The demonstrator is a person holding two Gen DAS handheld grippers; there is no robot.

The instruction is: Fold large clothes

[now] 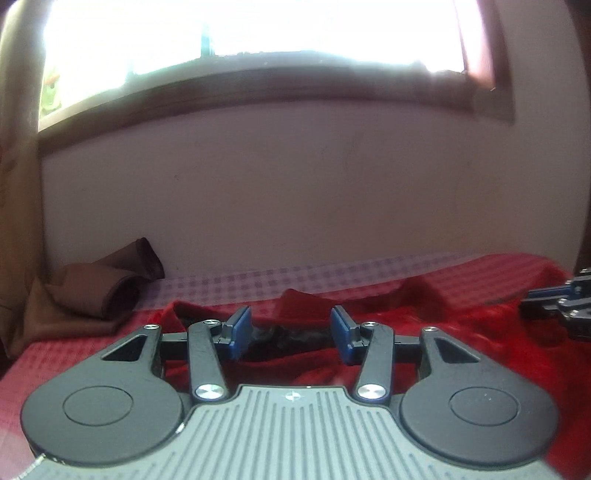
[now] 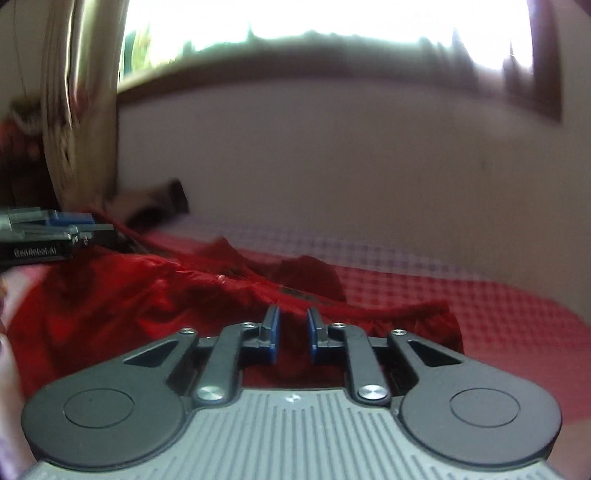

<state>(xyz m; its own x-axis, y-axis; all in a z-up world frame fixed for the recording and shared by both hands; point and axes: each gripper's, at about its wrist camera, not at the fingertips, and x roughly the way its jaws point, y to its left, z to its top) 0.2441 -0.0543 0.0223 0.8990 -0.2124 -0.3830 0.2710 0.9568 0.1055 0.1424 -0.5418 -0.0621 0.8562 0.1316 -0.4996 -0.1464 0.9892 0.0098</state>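
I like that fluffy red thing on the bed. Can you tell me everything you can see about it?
The red garment looks soft and a bit shiny, with a dark lining showing at one opening. It lies crumpled, not yet folded, on the red-and-white checked bedcover. The left gripper is open just above the dark opening. The right gripper is nearly closed over its edge; whether it pinches cloth is unclear.

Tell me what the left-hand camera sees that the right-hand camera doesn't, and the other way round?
Only the left view shows the garment's dark lining at the open collar, seen between its own wide-apart fingers. Only the right view shows fingers standing close together, with a narrow gap, over red cloth. Both share the shiny red garment, the red-and-white checked bedcover, the folded brown cloth by the wall, the window, and a glimpse of the other gripper.
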